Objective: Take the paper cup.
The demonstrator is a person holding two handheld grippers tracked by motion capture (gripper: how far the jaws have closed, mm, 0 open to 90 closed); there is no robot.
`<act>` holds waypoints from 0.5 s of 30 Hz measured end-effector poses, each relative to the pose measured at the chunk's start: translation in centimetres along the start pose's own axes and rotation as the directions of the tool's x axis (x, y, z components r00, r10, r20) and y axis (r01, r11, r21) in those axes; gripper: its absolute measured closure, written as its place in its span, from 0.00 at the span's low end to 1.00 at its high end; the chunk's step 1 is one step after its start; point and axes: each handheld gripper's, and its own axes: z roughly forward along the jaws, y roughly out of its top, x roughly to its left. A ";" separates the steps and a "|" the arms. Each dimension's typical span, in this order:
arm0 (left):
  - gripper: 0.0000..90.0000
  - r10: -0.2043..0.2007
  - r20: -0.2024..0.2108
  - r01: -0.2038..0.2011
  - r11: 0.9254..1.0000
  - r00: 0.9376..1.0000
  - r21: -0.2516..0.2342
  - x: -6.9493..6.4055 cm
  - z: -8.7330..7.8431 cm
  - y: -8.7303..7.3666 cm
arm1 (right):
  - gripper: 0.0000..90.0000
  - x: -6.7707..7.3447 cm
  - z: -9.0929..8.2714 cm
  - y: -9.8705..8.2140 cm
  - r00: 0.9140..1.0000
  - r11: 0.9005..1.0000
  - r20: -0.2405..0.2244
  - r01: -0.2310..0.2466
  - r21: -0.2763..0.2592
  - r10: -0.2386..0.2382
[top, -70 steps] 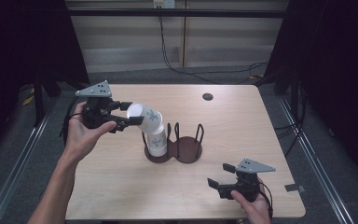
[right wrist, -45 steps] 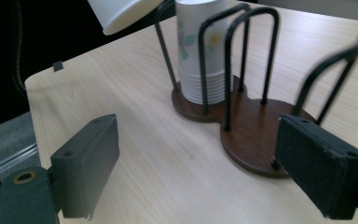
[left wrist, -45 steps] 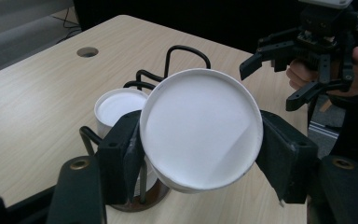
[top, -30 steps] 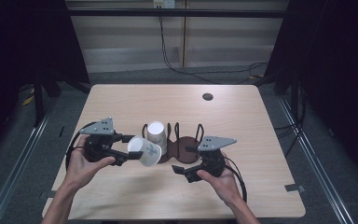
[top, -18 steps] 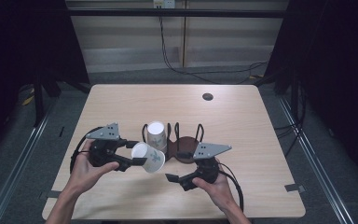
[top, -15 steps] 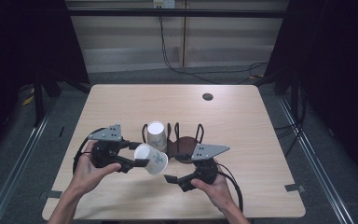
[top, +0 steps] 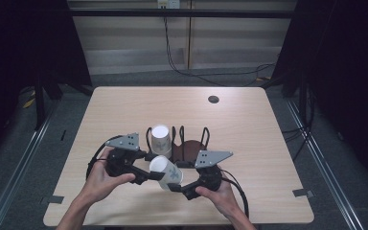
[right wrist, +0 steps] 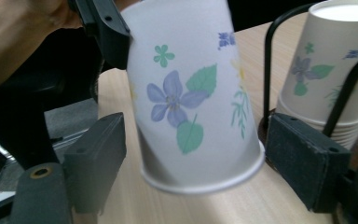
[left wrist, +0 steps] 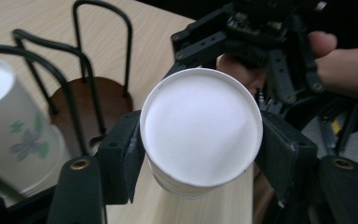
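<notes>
Right gripper view: cup (right wrist: 191,93) rim clears table (right wrist: 270,205).

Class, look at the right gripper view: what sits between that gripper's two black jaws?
A flowered paper cup, upside down and tilted, held near its base by the left gripper. The right gripper has been closing, but its pads stand clear of the cup.

Wooden table (top: 268,158), dark hole (top: 213,99)

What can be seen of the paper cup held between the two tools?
The paper cup is white with printed violet flowers and green leaves, a flat white base and a rolled rim. It is held upside down and tilted above the table, in front of the cup rack. The left tool is clamped on its base end. The right tool brackets the rim end, its jaws just closing, pads not yet touching.
</notes>
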 end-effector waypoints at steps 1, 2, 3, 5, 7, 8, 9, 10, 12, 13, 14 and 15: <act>0.41 0.004 -0.002 -0.004 1.000 1.000 0.004 -0.1 0.1 0.1 | 0.22 0.1 0.0 0.0 1.000 1.000 -0.003 0.004 -0.001 -0.004; 0.41 -0.001 0.003 0.001 1.000 1.000 0.003 -0.2 0.2 0.1 | 0.22 0.2 0.0 0.0 1.000 1.000 -0.002 0.009 -0.003 -0.009; 0.41 0.002 0.008 -0.002 1.000 1.000 0.003 -0.3 0.3 0.1 | 0.21 0.2 0.1 0.0 1.000 1.000 -0.003 0.013 -0.005 -0.013; 0.41 0.000 0.019 0.000 1.000 1.000 0.004 -0.4 0.5 0.1 | 0.20 0.3 0.2 0.0 1.000 1.000 -0.005 0.017 -0.006 -0.018; 0.41 -0.001 0.027 0.001 1.000 1.000 0.005 -0.4 0.6 0.1 | 0.21 0.3 0.2 0.0 1.000 1.000 -0.017 0.020 -0.008 -0.020; 0.41 -0.003 0.035 0.003 1.000 0.999 0.005 -0.4 0.6 0.2 | 0.21 0.4 0.3 0.0 0.999 1.000 -0.017 0.027 -0.009 -0.027; 0.41 0.001 0.037 -0.001 1.000 0.999 0.002 -0.4 0.7 0.2 | 0.22 0.5 0.4 0.0 0.999 0.999 -0.021 0.030 -0.010 -0.030; 0.41 0.002 0.037 -0.002 1.000 0.999 0.003 -0.4 0.7 0.2 | 0.22 0.5 0.4 0.0 0.999 0.999 -0.021 0.037 -0.008 -0.037; 0.41 0.000 0.042 0.000 1.000 0.999 -0.007 -0.5 0.7 0.3 | 0.23 0.6 0.5 0.0 0.999 0.999 -0.022 0.046 -0.009 -0.046; 0.41 -0.002 0.048 0.002 1.000 0.999 -0.013 -0.5 0.7 0.3 | 0.23 0.6 0.5 0.0 0.999 0.999 -0.026 0.047 -0.011 -0.047; 0.41 -0.003 0.048 0.003 1.000 0.999 -0.011 -0.5 0.7 0.4 | 0.23 0.6 0.5 0.0 0.999 0.999 -0.023 0.046 -0.014 -0.046; 0.41 0.000 0.047 0.000 1.000 0.999 -0.012 -0.6 0.7 0.4 | 0.23 0.5 0.5 -0.1 0.999 0.999 -0.023 0.042 -0.018 -0.042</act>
